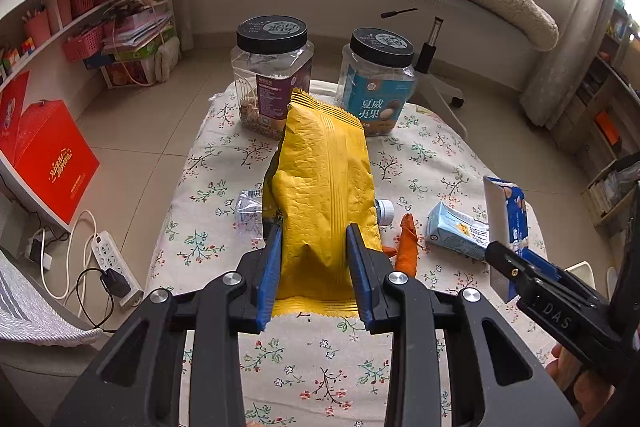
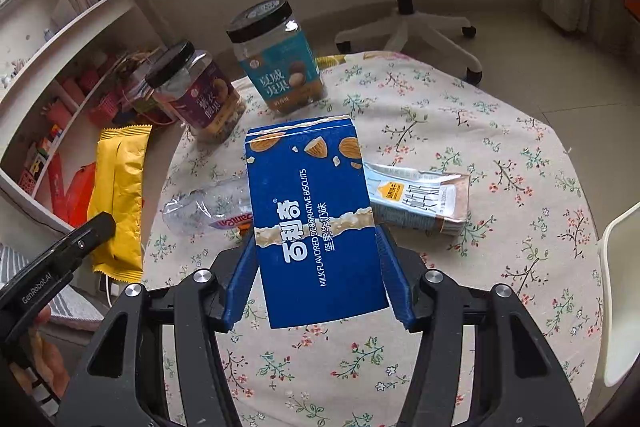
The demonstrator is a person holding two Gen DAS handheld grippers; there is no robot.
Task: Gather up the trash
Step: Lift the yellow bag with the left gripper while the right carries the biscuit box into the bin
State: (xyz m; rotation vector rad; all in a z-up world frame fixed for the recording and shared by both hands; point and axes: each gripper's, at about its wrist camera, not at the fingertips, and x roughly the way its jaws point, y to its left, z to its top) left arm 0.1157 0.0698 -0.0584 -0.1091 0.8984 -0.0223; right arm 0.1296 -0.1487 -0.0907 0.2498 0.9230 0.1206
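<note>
While both hands carry trash, left gripper (image 1: pixel 314 267) pinches yellow snack wrapper (image 1: pixel 324 195) near its lower end; right gripper (image 2: pixel 316 267) clamps blue biscuit box (image 2: pixel 316 219) by its sides — both lifted clear of floral tablecloth (image 2: pixel 480 155), tilted downward. Milk carton (image 2: pixel 420 203), crushed bottle (image 2: pixel 208 207), orange scrap (image 1: pixel 408 243) not yet collected — likely next

A crinkled yellow snack wrapper (image 1: pixel 324 195) stands lifted off the worktop, pinched near its lower serrated edge. A blue biscuit box (image 2: pixel 316 219) with almond pictures is raised too, top flap open. On the floral cloth lie a crushed clear bottle (image 2: pixel 208 207), a flattened milk carton (image 2: pixel 420 199) and an orange scrap (image 1: pixel 408 243).
</note>
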